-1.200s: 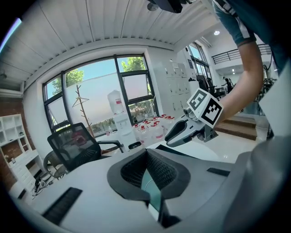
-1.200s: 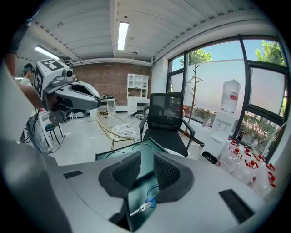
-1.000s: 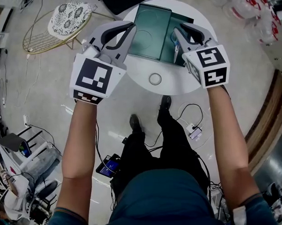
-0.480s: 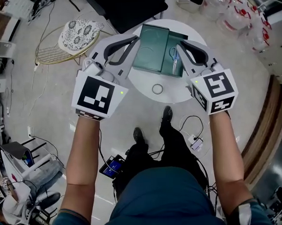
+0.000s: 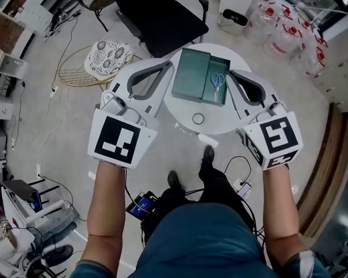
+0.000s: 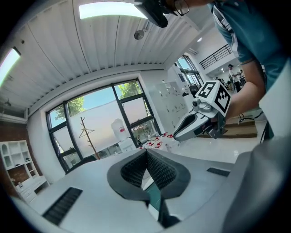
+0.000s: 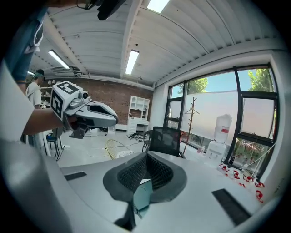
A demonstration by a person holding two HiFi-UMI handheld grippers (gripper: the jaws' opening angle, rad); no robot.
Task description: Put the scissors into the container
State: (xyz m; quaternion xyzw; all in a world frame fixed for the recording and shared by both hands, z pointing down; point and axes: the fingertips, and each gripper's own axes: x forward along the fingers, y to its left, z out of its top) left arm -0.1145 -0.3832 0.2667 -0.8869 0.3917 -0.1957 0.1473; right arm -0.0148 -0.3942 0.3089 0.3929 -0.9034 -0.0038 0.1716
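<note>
The scissors (image 5: 217, 81), with blue handles, lie inside the open right part of the green container (image 5: 227, 87) on the round white table (image 5: 219, 120). A flat green panel (image 5: 190, 78) covers the container's left part. My left gripper (image 5: 169, 63) hangs over the table's left edge, shut and empty. On the other side my right gripper (image 5: 231, 73) is also shut with nothing in it, just right of the container. In the left gripper view the fingertips (image 6: 146, 151) meet, and a bit of the green container (image 6: 155, 198) shows below. The right gripper view shows the same: gripper (image 7: 146, 154), container (image 7: 142, 198).
A small ring-shaped object (image 5: 198, 119) lies on the table's near part. A black chair (image 5: 158, 16) stands behind the table, a wire stool with a patterned cushion (image 5: 105, 57) to its left, and red-capped jugs (image 5: 275, 21) at the back right. Cables run over the floor.
Both grippers have drawn back from the container toward the person. The right one no longer covers the scissors, which now lie fully in view inside the container.
</note>
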